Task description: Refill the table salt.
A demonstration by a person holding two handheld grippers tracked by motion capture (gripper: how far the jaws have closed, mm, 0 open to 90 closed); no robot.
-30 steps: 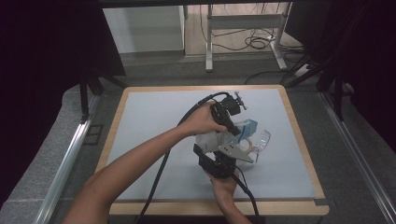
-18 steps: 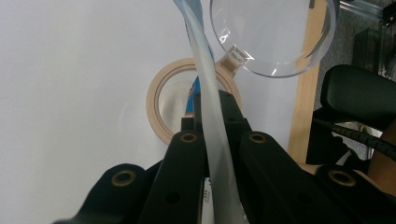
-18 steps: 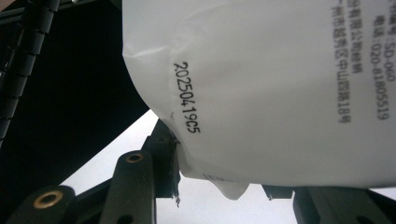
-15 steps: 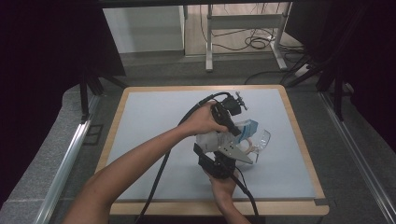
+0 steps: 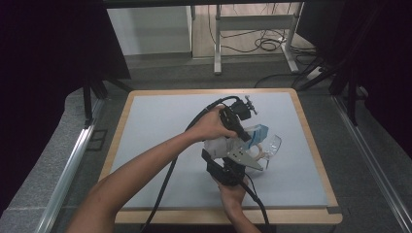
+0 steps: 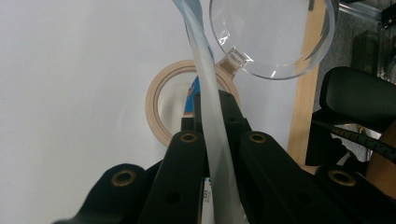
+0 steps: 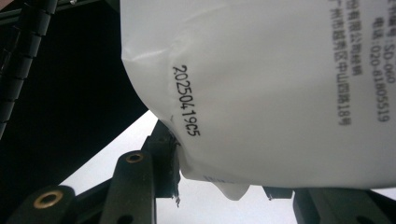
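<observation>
The bag's (image 5: 228, 144) lower part is being hidden in the high view by both hands and grippers, so its full outline can't be made out. In the right gripper view the bag (image 7: 280, 88) is being cut off at top and right; printed date code and small text are being shown, rest unreadable. In the left gripper view only the bag's thin edge (image 6: 212, 121) is being seen, w/ a clear plastic cup (image 6: 273, 35) and a tape ring (image 6: 161, 109) lying behind it on the table (image 6: 70, 70).

The bag is being held up over the table's centre-right, betw. both grippers. The left gripper (image 6: 215, 133) is being kept narrow, jaws clamped on the bag's edge. The right gripper (image 7: 219, 186) is being kept partly spread, the bag's bottom corner being pinched at its left jaw.
</observation>
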